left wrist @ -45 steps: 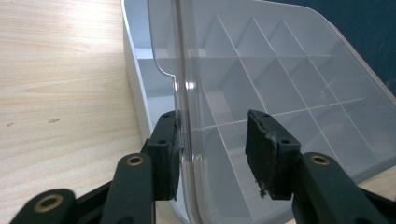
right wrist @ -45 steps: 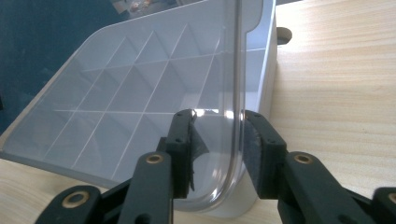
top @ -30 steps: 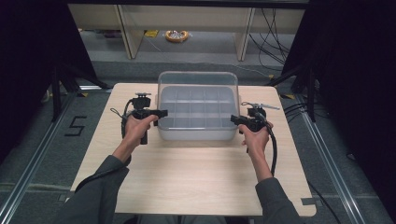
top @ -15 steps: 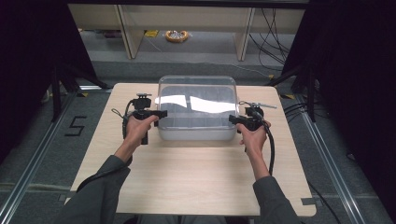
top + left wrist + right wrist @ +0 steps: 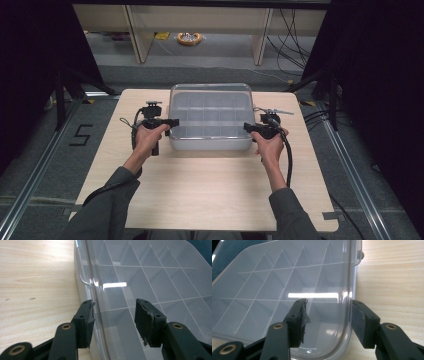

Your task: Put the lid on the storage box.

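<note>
On the pale wooden table [image 5: 200,190], the clear plastic divided box [image 5: 210,117] now wears its lid. Left gripper [image 5: 113,315] and right gripper [image 5: 328,316] straddle the lid's edges, jaws just easing apart, suggesting release.

Box [image 5: 210,117] blocks table [image 5: 210,190] centre; near half free.

Light wood table [image 5: 200,195] on grey floor [image 5: 45,165]; beyond it pale shelf legs [image 5: 136,35], black curtains [image 5: 35,60] flanking, cables [image 5: 295,35] behind.
</note>
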Demonstrator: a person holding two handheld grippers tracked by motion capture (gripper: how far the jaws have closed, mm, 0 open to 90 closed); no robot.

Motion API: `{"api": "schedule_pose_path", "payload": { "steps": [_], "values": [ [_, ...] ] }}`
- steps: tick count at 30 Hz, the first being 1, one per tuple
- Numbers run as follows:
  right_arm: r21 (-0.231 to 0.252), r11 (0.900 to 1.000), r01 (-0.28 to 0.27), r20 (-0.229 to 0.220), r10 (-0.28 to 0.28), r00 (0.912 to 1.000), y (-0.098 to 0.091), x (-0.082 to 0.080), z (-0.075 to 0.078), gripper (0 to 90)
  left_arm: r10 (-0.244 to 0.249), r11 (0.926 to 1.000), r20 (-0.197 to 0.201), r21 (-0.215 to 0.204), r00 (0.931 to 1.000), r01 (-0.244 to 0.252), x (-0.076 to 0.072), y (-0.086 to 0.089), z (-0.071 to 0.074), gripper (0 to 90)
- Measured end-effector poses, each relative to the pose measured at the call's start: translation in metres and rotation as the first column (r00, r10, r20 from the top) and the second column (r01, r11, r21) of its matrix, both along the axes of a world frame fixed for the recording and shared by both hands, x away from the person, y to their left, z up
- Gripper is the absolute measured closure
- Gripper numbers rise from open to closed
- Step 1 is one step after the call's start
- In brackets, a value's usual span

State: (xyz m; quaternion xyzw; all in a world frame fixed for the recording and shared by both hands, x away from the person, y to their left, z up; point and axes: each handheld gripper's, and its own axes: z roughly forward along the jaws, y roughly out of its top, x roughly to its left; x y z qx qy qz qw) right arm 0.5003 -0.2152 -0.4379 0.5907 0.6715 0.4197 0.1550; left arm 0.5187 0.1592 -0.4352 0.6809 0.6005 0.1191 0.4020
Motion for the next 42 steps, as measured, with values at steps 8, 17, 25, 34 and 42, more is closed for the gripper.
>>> {"api": "schedule_pose_path", "payload": {
  "steps": [8,17,25,34,42],
  "values": [
    [-0.037,0.9992,0.016,-0.027,-0.017,0.9995,0.005,0.002,0.003,46.5,0.007,1.0000,0.006,-0.006,1.0000,-0.007,-0.001,0.000,-0.001,49.2],
    [-0.033,0.9990,0.030,-0.067,-0.033,0.9972,0.011,0.001,0.006,44.6,0.015,0.9999,0.012,-0.003,0.9998,-0.015,-0.001,0.000,-0.002,48.9],
    [-0.034,0.9991,0.027,-0.107,-0.030,0.9938,0.013,0.004,0.010,40.1,0.016,0.9975,0.028,0.068,0.9995,-0.018,-0.001,-0.007,-0.006,50.5],
    [-0.021,0.9997,0.015,-0.117,-0.018,0.9929,0.010,0.005,0.011,40.7,-0.006,0.9957,0.029,0.093,0.9996,0.003,-0.002,-0.006,-0.005,51.0],
    [-0.022,0.9995,-0.023,-0.097,0.021,0.9950,-0.001,0.007,0.010,45.4,0.003,0.9957,0.037,0.092,0.9993,-0.006,-0.002,-0.007,-0.005,51.1]
  ]
}}
